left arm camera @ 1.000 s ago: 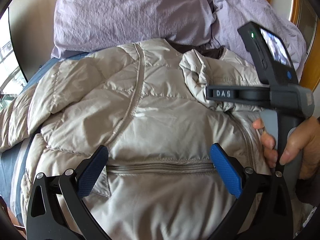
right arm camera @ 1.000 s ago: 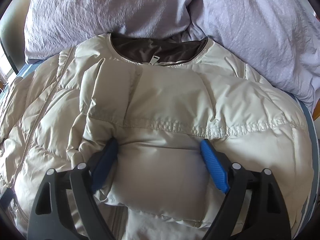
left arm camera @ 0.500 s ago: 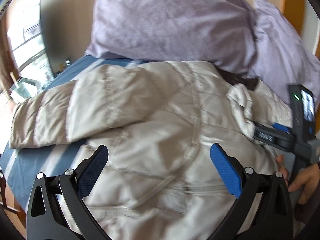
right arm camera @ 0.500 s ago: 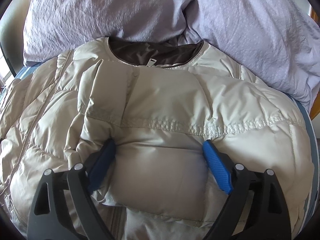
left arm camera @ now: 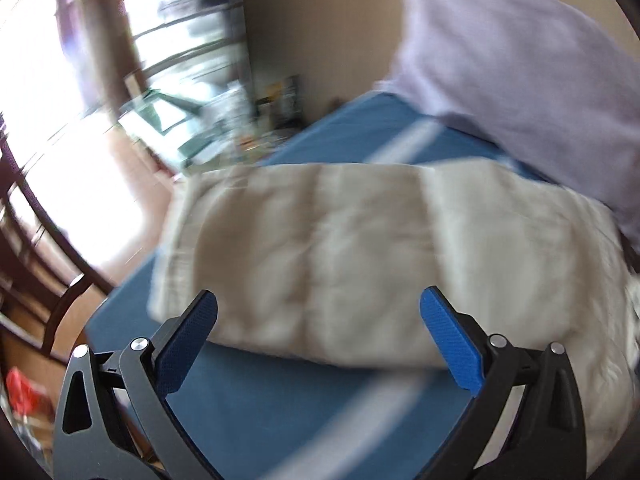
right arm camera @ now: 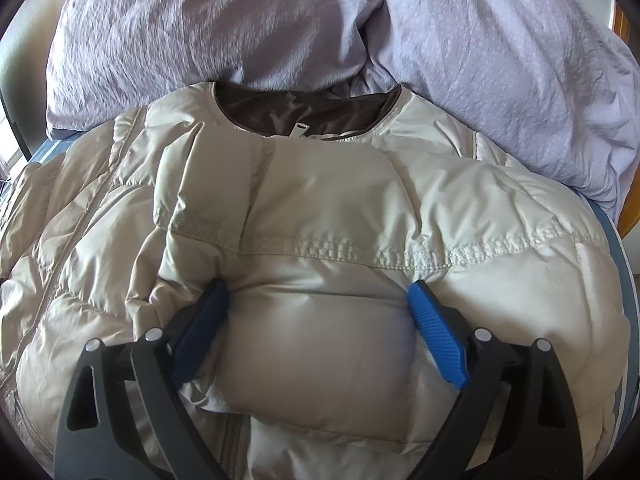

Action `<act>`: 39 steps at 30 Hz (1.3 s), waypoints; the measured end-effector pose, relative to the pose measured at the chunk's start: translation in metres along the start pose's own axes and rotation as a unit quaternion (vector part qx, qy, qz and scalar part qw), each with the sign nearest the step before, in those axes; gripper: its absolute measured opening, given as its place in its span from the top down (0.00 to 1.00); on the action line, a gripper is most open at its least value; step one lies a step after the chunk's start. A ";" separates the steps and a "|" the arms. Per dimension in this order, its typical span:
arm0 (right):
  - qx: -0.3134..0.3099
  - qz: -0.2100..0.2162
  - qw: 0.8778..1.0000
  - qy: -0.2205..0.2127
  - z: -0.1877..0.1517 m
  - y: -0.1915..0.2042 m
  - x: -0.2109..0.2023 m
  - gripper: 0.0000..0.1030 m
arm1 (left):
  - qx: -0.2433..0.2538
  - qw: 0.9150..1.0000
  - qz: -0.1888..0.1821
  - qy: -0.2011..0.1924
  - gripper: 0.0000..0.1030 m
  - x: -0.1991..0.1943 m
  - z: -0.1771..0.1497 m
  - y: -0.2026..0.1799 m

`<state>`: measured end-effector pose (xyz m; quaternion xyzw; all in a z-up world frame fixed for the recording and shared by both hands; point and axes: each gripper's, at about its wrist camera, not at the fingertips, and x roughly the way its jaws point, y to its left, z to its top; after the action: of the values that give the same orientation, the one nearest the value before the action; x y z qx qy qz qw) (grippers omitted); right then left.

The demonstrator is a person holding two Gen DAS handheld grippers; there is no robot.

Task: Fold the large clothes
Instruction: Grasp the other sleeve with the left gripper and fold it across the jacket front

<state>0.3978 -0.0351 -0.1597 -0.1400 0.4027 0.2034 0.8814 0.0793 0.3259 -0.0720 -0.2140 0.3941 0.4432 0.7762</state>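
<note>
A beige puffer jacket (right arm camera: 320, 216) lies front up on a blue bed, its brown-lined collar toward the pillows. Its right sleeve is folded across the chest. My right gripper (right arm camera: 316, 312) is open, its blue pads resting on either side of the folded sleeve's cuff end. In the blurred left wrist view the jacket's other sleeve (left arm camera: 328, 256) lies stretched out flat on the blue sheet (left arm camera: 280, 408). My left gripper (left arm camera: 316, 340) is open and empty, just short of that sleeve's near edge.
Two lilac pillows (right arm camera: 224, 28) lie behind the collar; one also shows in the left wrist view (left arm camera: 520, 72). The bed's left edge drops to a wooden floor, with a bright window (left arm camera: 52, 92) and a glass table (left arm camera: 168, 116) beyond.
My left gripper has swung left from the jacket's body to the outstretched sleeve. The right gripper has stayed open over the folded sleeve, nearly still.
</note>
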 end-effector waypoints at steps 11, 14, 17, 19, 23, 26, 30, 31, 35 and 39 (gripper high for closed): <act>0.002 0.000 1.000 -0.002 -0.001 0.000 0.000 0.11 | -0.097 0.993 0.027 0.065 0.12 0.046 0.002 0.062; 0.003 0.000 1.000 -0.002 -0.001 0.000 0.000 0.11 | -0.105 0.992 0.025 0.058 0.16 0.044 0.000 0.065; 0.003 0.000 1.000 -0.002 -0.001 0.000 0.000 0.11 | -0.105 0.993 0.021 0.045 0.34 0.042 -0.001 0.062; 0.003 0.000 1.000 -0.003 -0.001 0.000 0.000 0.11 | -0.105 0.994 0.017 0.039 0.47 0.040 -0.001 0.061; 0.003 0.001 1.000 -0.005 -0.001 0.000 0.000 0.11 | -0.118 0.993 -0.010 0.031 0.73 0.038 0.001 0.062; 0.004 0.003 1.000 -0.005 -0.001 0.000 0.000 0.11 | -0.104 0.994 -0.014 0.020 0.82 0.030 0.007 0.056; 0.006 0.007 1.000 -0.003 0.000 0.000 -0.001 0.11 | -0.107 0.993 -0.046 -0.010 0.84 0.007 0.024 0.045; 0.007 0.007 1.000 -0.002 0.000 -0.001 -0.001 0.11 | -0.104 0.993 -0.056 -0.020 0.84 0.000 0.029 0.040; 0.009 0.009 1.000 0.003 0.001 0.000 -0.001 0.11 | -0.072 0.988 -0.118 -0.068 0.84 -0.042 0.052 -0.001; 0.012 0.012 1.000 0.009 0.000 -0.002 -0.003 0.11 | -0.036 0.977 -0.187 -0.096 0.85 -0.078 0.064 -0.048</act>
<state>0.3971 -0.0373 -0.1575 -0.1266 0.4147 0.2074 0.8769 0.1245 0.3046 0.0278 -0.2685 0.2549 0.3230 0.8710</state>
